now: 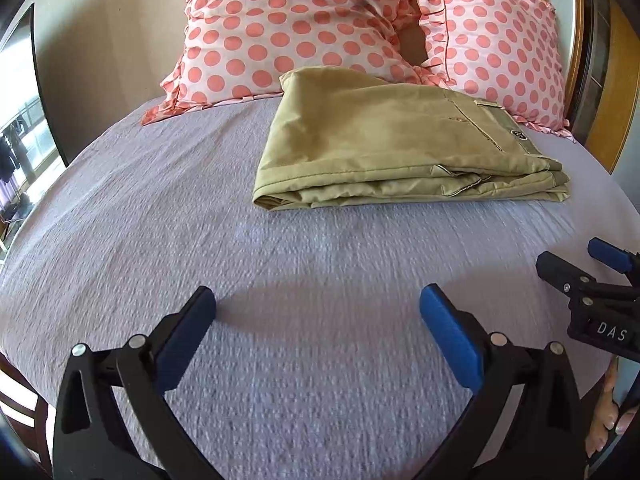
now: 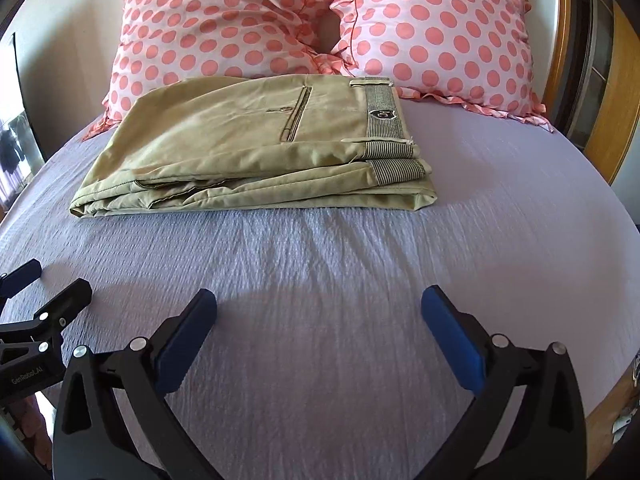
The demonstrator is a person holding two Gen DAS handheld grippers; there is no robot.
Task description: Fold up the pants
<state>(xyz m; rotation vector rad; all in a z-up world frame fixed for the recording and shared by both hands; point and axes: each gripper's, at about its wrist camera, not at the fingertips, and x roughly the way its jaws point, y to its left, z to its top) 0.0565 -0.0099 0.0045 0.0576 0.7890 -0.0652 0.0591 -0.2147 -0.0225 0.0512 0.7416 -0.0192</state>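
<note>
folded khaki cotton pants [image 2: 256,144] lie mid-frame on the lilac textured bedsheet [image 2: 320,280]; left gripper [image 1: 318,308] and right gripper [image 2: 319,308], both spread and empty, could snag and undo the stack.

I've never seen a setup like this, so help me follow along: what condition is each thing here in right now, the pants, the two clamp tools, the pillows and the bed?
Pants: folded into a flat stack, lying on the sheet, untouched.
Left gripper: open, empty, short of the pants.
Right gripper: open, empty, short of the pants.
Pillows: two, propped side by side behind the pants.
Bed sheet: spread out, slightly wrinkled.
</note>
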